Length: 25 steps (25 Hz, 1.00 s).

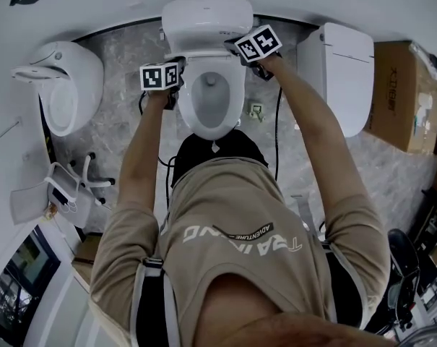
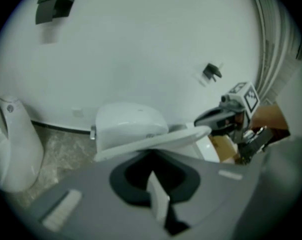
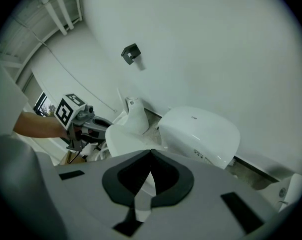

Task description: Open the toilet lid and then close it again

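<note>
The white toilet (image 1: 217, 114) stands against the wall with its bowl uncovered. Its lid (image 2: 155, 140) is partly raised and tilted, in front of the rounded tank (image 2: 131, 120); the right gripper view shows the lid (image 3: 122, 139) too. My left gripper (image 1: 172, 91) is at the lid's left side and my right gripper (image 1: 256, 58) at its right side. In their own views the left gripper (image 2: 158, 196) and right gripper (image 3: 143, 194) have their jaws together, right below the lid's edge. Whether the tips touch the lid is hidden. Each gripper sees the other across the lid.
A white urinal (image 1: 63, 85) is at the left, a second toilet (image 1: 341, 71) at the right, and a cardboard box (image 1: 399, 92) beyond it. A black cable (image 1: 277, 132) runs over the marble-patterned floor. A black bracket (image 2: 53, 6) sits high on the wall.
</note>
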Available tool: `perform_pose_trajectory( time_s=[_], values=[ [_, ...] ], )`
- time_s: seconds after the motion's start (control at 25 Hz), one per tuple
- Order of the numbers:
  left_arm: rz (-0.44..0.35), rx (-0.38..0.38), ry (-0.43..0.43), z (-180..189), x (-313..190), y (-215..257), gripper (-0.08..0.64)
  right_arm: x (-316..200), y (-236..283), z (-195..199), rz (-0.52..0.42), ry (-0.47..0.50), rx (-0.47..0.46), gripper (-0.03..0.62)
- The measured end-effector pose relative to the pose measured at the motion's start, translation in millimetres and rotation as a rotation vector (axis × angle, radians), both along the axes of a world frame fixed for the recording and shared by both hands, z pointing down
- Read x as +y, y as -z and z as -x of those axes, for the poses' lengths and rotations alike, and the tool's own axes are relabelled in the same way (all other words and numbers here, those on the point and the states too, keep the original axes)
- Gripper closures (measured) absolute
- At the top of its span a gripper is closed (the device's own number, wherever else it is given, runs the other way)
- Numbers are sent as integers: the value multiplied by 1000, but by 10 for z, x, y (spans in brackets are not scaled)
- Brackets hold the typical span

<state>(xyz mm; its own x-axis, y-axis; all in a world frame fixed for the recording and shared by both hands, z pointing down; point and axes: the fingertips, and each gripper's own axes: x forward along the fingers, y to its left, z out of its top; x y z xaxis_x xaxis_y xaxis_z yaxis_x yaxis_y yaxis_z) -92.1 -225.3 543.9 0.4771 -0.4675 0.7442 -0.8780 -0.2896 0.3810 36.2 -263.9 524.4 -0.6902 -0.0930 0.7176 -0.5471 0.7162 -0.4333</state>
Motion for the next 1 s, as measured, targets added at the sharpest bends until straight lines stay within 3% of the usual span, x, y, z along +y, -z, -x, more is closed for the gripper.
perform_pose_trajectory(
  time_s=[0.2, 0.64, 1.0],
  values=[
    [16, 25, 40, 18, 158, -57, 555, 194, -37, 1, 4, 17, 4, 578],
    [62, 29, 47, 39, 651, -225, 555, 732, -198, -9, 37, 85, 25, 578],
    [111, 36, 20, 73, 1052, -383, 555, 1126, -389, -14, 98, 24, -9, 578]
  ],
)
